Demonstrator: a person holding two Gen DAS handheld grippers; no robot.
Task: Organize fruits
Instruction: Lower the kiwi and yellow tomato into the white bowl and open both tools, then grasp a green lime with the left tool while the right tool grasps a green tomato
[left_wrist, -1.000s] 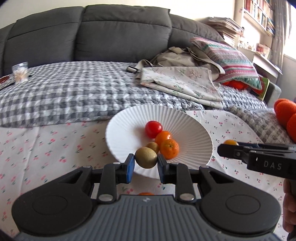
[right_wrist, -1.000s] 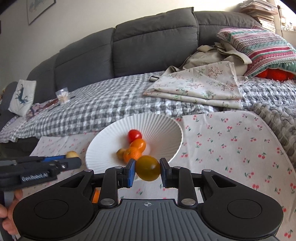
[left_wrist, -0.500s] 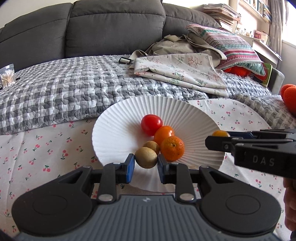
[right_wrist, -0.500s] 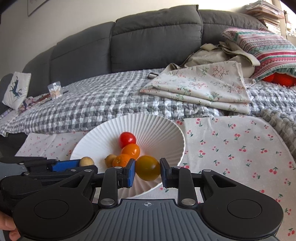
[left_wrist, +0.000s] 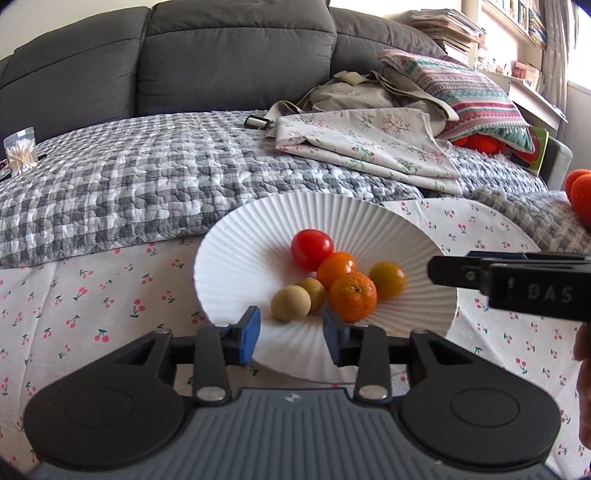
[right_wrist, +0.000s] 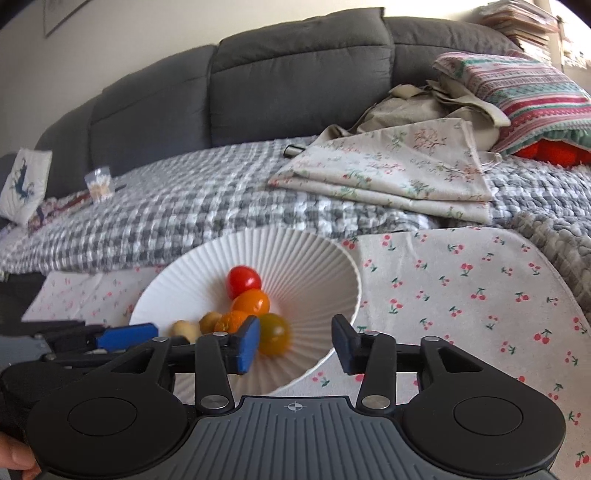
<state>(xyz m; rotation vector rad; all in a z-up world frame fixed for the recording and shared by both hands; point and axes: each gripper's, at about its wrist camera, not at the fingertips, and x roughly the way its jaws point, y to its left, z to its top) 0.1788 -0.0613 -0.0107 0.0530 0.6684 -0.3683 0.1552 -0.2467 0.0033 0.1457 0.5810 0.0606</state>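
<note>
Your left gripper is opening over the near rim of the white plate, its pads clear of the tan fruit lying inside. Your right gripper is opening too (nothing gripped); the yellow tomato rests in the plate.

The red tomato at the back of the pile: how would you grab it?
Pinch the red tomato across its widest middle, coming down from above. Its top and far side are bare; the orange tomato crowds its near side.
</note>
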